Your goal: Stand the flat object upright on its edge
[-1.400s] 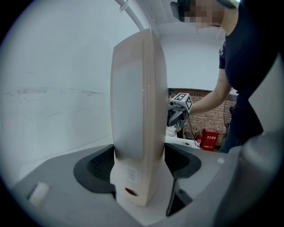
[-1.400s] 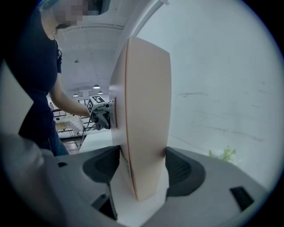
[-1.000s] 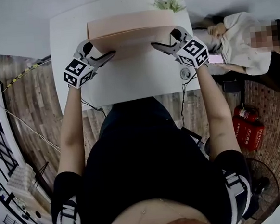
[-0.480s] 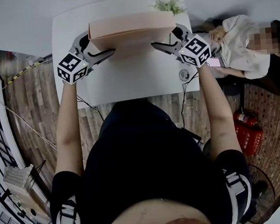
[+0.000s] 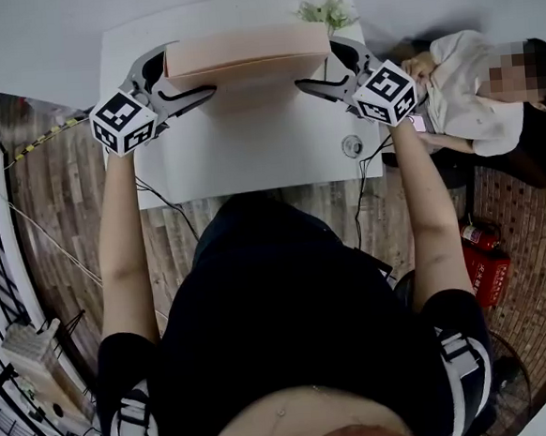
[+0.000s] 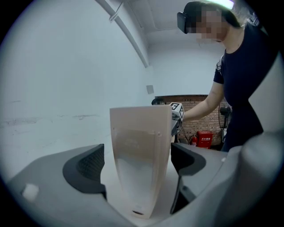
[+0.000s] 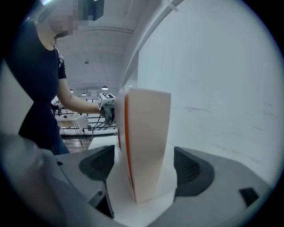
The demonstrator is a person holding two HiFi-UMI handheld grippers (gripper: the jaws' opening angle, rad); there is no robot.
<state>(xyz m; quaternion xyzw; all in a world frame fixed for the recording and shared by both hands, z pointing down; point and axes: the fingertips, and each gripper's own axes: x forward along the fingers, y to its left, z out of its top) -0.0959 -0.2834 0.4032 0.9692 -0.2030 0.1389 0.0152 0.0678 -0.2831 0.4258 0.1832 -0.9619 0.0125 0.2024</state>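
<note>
A flat pale pink box (image 5: 246, 53) stands upright on its long edge at the far side of the white table (image 5: 249, 158). My left gripper (image 5: 182, 76) straddles its left end and my right gripper (image 5: 322, 67) its right end. In the left gripper view the box (image 6: 141, 133) rises between the dark pads (image 6: 86, 166) of the left gripper (image 6: 136, 170) with gaps on both sides. In the right gripper view the box (image 7: 148, 142), with an orange stripe, stands between the right gripper's (image 7: 146, 166) pads (image 7: 193, 168) the same way. Both sets of jaws have just been opening and press on nothing.
A small potted plant (image 5: 329, 8) sits at the table's far right corner, just behind the box. A round socket with a cable (image 5: 352, 145) lies near the table's right edge. A seated person (image 5: 474, 84) and a red fire extinguisher (image 5: 488, 261) are to the right.
The box has gone from leaning to standing upright on its edge. Both grippers have risen and their jaws have spread away from the box ends.
</note>
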